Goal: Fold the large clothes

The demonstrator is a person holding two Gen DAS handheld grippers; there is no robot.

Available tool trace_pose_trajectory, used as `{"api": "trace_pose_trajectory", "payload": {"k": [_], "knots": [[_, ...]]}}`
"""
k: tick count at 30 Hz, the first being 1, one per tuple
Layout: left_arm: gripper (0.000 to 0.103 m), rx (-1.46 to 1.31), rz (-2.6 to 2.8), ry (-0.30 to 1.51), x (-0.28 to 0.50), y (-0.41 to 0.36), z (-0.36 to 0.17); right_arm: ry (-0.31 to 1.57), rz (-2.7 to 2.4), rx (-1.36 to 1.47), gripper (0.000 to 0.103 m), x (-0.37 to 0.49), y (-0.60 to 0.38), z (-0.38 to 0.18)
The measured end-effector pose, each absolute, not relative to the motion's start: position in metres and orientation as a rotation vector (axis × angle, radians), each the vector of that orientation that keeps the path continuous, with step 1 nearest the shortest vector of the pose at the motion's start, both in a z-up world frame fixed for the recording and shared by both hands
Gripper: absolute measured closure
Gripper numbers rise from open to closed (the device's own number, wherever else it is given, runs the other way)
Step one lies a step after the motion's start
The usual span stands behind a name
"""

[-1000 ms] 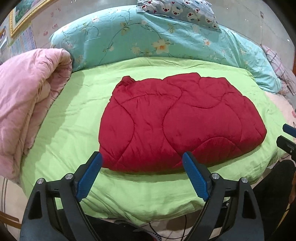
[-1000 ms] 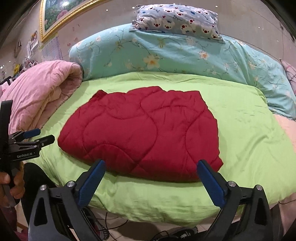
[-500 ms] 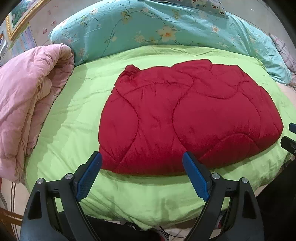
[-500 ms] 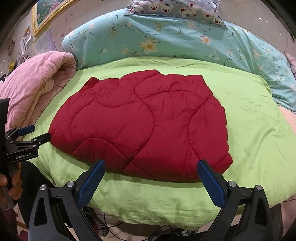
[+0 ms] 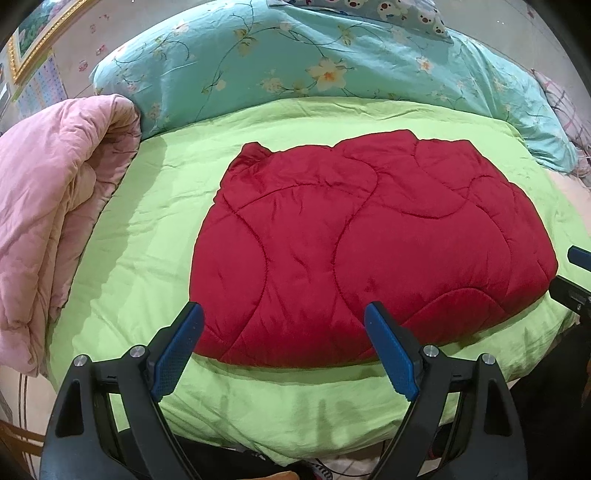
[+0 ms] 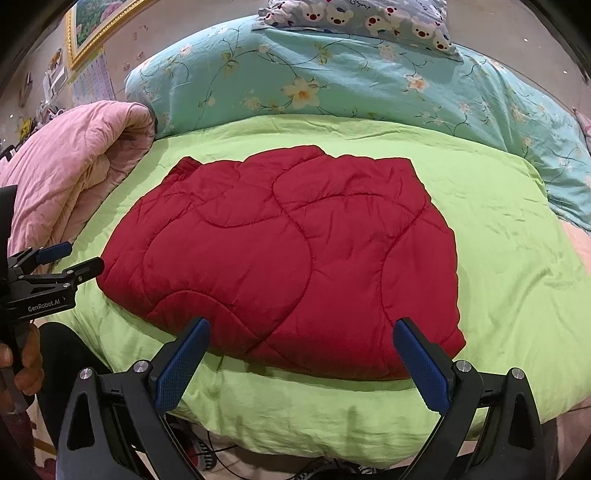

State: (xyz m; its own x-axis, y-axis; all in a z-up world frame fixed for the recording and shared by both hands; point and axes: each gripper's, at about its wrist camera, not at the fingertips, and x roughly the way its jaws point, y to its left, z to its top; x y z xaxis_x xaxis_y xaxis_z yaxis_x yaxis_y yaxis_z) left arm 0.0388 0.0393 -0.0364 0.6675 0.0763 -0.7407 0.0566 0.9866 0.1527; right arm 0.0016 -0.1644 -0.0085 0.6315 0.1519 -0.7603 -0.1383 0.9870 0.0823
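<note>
A red quilted garment (image 5: 362, 251) lies folded flat on the lime-green bedcover (image 5: 155, 221); it also shows in the right wrist view (image 6: 295, 258). My left gripper (image 5: 284, 314) is open and empty, hovering just before the garment's near edge. My right gripper (image 6: 301, 328) is open and empty, over the garment's near right part. The left gripper also appears at the left edge of the right wrist view (image 6: 70, 258), beside the garment's left corner.
A rolled pink quilt (image 5: 48, 206) lies on the bed's left side. A teal floral duvet (image 5: 314, 62) and a bear-print pillow (image 6: 362, 18) lie at the head. Cables lie on the floor below the bed edge (image 6: 221, 454).
Both grippers have moved forward and a little lower toward the garment's near edge; the garment looks larger in both views. Both stay open. The garment has not moved.
</note>
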Motion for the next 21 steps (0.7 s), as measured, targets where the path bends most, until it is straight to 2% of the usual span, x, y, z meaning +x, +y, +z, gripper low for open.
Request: {"api": "trace_pose_trajectory", "payload": {"k": [21], "knots": [[0.014,0.176,-0.004,0.831,0.05,0.036,-0.033,0.883,0.177,0.012,0.003,0.017,-0.165,-0.003]]}}
